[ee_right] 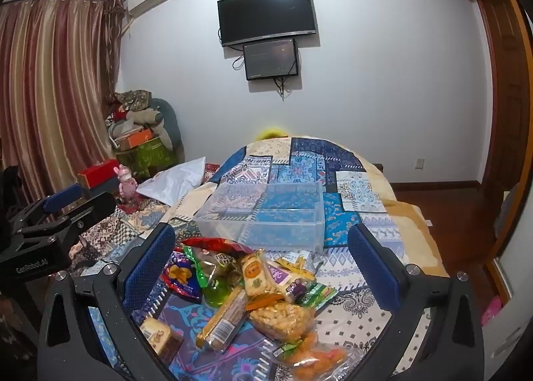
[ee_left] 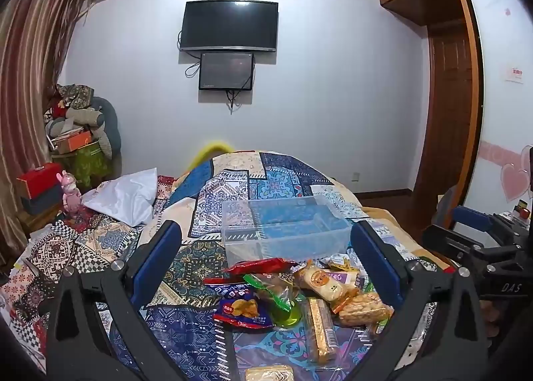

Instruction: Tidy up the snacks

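A pile of wrapped snacks [ee_left: 296, 291] lies on a patterned blue quilt [ee_left: 186, 324], with a clear plastic bin [ee_left: 283, 227] standing empty just behind it. My left gripper [ee_left: 266, 267] hangs open above the pile, its blue pads wide on either side and nothing between them. In the right wrist view the same snack pile [ee_right: 253, 294] and clear bin [ee_right: 263, 214] sit ahead. My right gripper [ee_right: 263, 264] is open too, hovering over the packets without touching any. The right gripper also shows at the left wrist view's right edge, and the left gripper at the right wrist view's left edge.
The quilt covers a bed [ee_right: 409, 224] with a white pillow [ee_left: 128, 196] at its left. Boxes and a pink toy [ee_left: 71, 192] crowd the left side by striped curtains [ee_right: 50, 91]. Two dark screens [ee_left: 230, 26] hang on the far wall. A wooden wardrobe [ee_left: 446, 107] stands at the right.
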